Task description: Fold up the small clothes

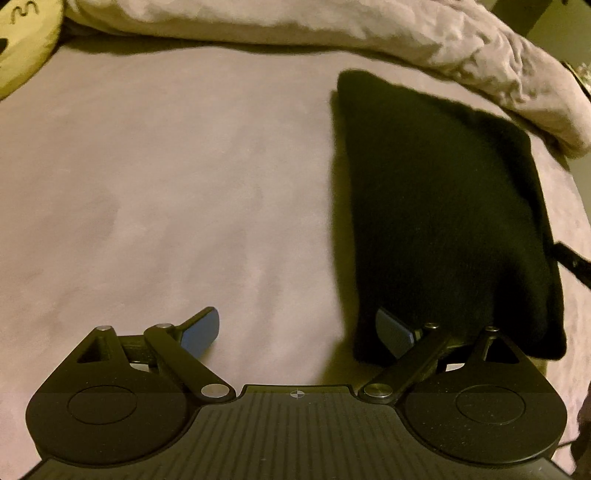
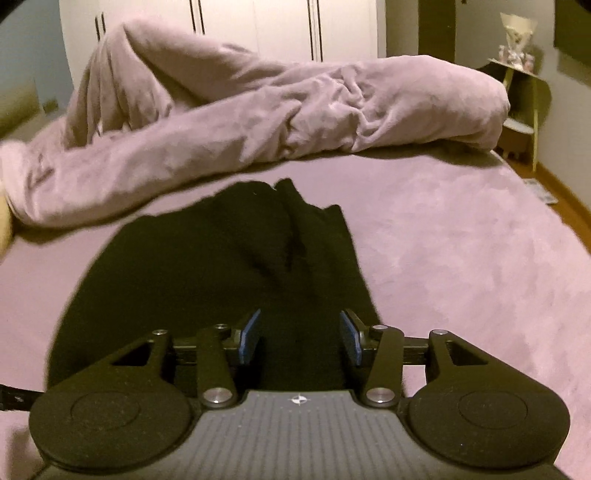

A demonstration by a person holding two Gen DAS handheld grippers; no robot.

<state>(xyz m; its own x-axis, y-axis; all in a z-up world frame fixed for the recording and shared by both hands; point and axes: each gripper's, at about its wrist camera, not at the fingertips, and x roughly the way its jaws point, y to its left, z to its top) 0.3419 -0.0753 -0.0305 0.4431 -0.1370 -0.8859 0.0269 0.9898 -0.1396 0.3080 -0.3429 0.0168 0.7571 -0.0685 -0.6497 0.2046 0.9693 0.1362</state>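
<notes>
A black garment [image 1: 443,206] lies folded flat on the pink bed sheet [image 1: 166,184], at the right of the left wrist view. My left gripper [image 1: 297,332] is open wide, its right finger just at the garment's near left edge, its left finger over bare sheet. In the right wrist view the same black garment [image 2: 221,266] lies straight ahead, with a rumpled fold at its far end. My right gripper [image 2: 299,336] is open and low over the garment's near edge, which lies between the blue pads [image 2: 249,336]; nothing is clamped.
A bunched pink blanket [image 2: 258,110] lies across the far side of the bed. A yellow cushion [image 1: 26,44] sits at the far left. White wardrobe doors [image 2: 258,26] and a small shelf [image 2: 521,92] stand beyond. The bed's right edge [image 2: 546,206] drops to a wooden floor.
</notes>
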